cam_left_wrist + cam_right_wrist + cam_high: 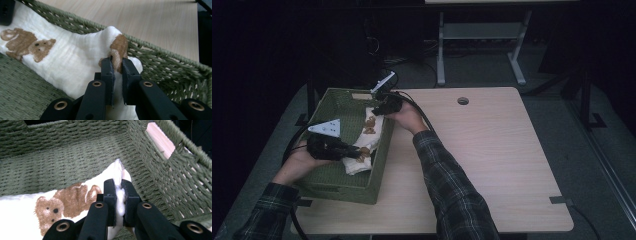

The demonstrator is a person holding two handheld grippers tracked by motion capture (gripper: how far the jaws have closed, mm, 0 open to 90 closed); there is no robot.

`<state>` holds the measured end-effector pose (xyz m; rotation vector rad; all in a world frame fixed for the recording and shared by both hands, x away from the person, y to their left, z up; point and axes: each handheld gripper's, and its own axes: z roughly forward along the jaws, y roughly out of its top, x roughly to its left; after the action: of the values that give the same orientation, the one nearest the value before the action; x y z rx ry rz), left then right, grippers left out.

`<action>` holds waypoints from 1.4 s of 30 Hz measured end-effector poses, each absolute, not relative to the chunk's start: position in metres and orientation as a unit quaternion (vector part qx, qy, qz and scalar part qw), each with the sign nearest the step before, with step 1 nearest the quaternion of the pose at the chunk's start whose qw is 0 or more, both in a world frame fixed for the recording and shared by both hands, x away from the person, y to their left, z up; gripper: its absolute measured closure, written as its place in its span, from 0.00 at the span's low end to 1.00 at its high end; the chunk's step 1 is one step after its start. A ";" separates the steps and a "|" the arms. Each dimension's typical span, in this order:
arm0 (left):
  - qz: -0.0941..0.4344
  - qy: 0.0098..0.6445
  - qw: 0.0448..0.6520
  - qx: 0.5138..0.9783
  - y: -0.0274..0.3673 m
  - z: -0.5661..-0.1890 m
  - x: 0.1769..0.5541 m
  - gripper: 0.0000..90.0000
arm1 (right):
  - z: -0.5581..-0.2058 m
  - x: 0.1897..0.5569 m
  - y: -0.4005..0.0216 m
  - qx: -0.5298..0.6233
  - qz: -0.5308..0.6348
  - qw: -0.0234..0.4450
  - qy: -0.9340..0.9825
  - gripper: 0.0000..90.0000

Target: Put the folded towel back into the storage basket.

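The cloth (364, 142) is cream muslin printed with brown bears, lying rumpled inside the green woven basket (337, 187) along its table-side wall. Nearest the person, the left gripper (358, 154) has its jaws pinched narrow on a cloth fold over the basket's near end. Farther along, the right gripper (377, 111) is clamped on another cloth corner near the basket's far wall. From above, the dim light blurs the prints, and both jaw tips are hard to make out.
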<state>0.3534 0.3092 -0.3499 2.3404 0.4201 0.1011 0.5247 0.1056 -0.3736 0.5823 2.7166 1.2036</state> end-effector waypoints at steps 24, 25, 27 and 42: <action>0.043 0.167 0.382 0.908 0.312 -0.363 0.357 0.49 | -0.384 0.526 0.106 0.183 0.384 0.063 0.903 0.93; 0.045 0.168 0.382 0.908 0.312 -0.363 0.357 0.46 | -0.384 0.526 0.106 0.183 0.384 0.064 0.903 0.93; 0.048 0.171 0.385 0.906 0.312 -0.362 0.357 0.43 | -0.383 0.526 0.105 0.183 0.388 0.065 0.901 0.93; 0.065 0.201 0.415 0.885 0.307 -0.347 0.358 0.41 | -0.361 0.524 0.087 0.211 0.414 0.083 0.881 0.54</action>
<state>0.3583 0.3069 -0.3467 2.2243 0.5049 0.1643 0.5242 0.0873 -0.3612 0.6301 2.6318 1.2376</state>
